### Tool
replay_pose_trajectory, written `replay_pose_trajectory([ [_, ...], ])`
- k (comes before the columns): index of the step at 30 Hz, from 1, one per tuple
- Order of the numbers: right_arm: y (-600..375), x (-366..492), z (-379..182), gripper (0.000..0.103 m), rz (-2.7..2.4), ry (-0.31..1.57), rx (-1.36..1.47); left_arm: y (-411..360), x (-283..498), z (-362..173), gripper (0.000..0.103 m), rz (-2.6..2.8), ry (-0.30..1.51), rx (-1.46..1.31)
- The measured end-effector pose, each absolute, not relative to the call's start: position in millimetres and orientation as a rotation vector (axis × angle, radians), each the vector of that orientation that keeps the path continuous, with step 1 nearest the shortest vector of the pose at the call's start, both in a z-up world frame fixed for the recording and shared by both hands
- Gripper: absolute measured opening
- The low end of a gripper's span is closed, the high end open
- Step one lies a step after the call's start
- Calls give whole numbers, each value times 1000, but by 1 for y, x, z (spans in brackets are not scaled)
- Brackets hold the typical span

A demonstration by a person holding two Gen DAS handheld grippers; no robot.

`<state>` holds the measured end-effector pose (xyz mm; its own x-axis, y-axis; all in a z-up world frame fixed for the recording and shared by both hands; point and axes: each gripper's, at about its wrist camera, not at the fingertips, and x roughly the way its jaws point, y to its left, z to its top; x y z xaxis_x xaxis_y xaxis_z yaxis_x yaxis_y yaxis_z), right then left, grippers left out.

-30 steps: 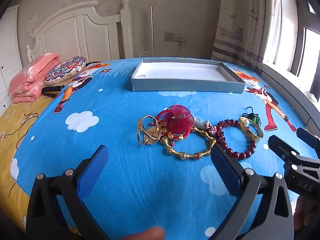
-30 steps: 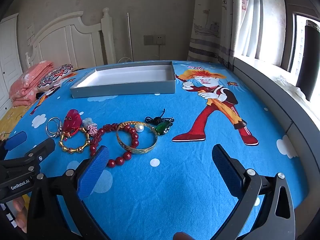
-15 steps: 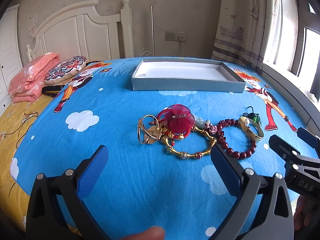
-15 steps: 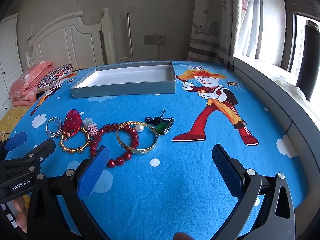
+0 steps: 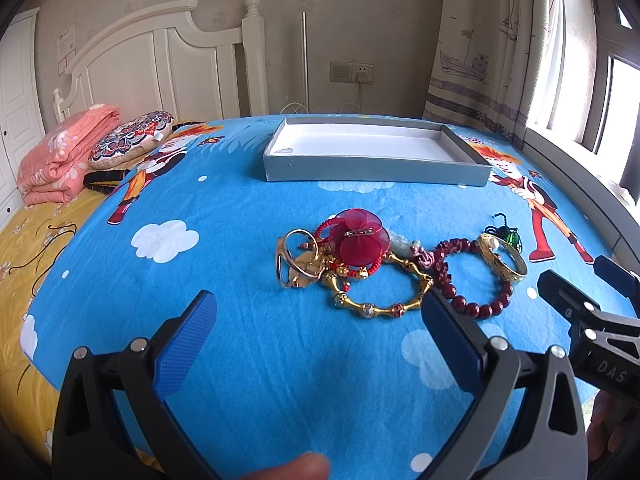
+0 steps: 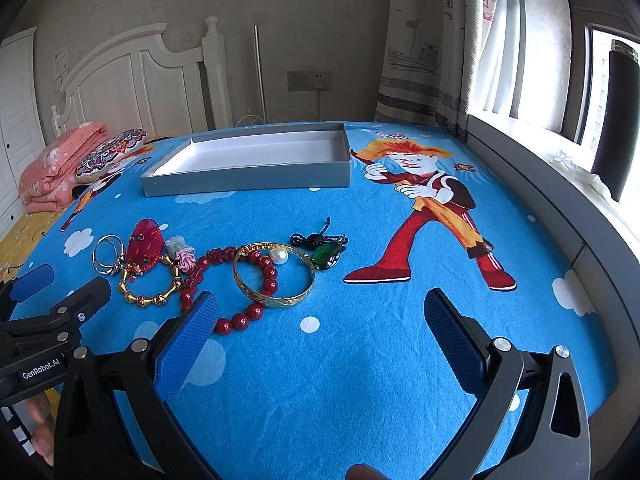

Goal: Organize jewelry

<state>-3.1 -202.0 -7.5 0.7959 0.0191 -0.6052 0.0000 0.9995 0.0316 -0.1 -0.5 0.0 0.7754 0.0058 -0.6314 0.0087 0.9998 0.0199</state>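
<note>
Jewelry lies in a row on the blue bedspread: thin rings [image 5: 294, 258], a red flower clip [image 5: 360, 238], a gold link bracelet [image 5: 384, 292], a red bead bracelet [image 5: 472, 304], a gold bangle [image 6: 274, 278] with a pearl [image 6: 279, 256], and a green pendant [image 6: 328, 255] on a dark cord. Behind them sits an empty grey tray [image 5: 376, 170] with a white inside [image 6: 256, 152]. My left gripper [image 5: 320, 340] hovers open in front of the rings and link bracelet. My right gripper [image 6: 320, 336] hovers open in front of the bangle. Neither holds anything.
A white headboard [image 5: 160, 64] stands behind the bed, with a folded pink blanket [image 5: 60, 156] and a patterned cushion [image 5: 132, 138] at the far left. Curtains [image 6: 424, 40] and a window ledge [image 6: 560, 176] run along the right side.
</note>
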Motion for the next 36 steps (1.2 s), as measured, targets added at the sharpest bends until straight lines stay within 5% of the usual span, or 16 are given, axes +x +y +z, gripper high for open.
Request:
replay_pose_trajectory([
  [36,-203,-3,-8,97,11,650,33,2,-1,-1,99,-2,684,20],
])
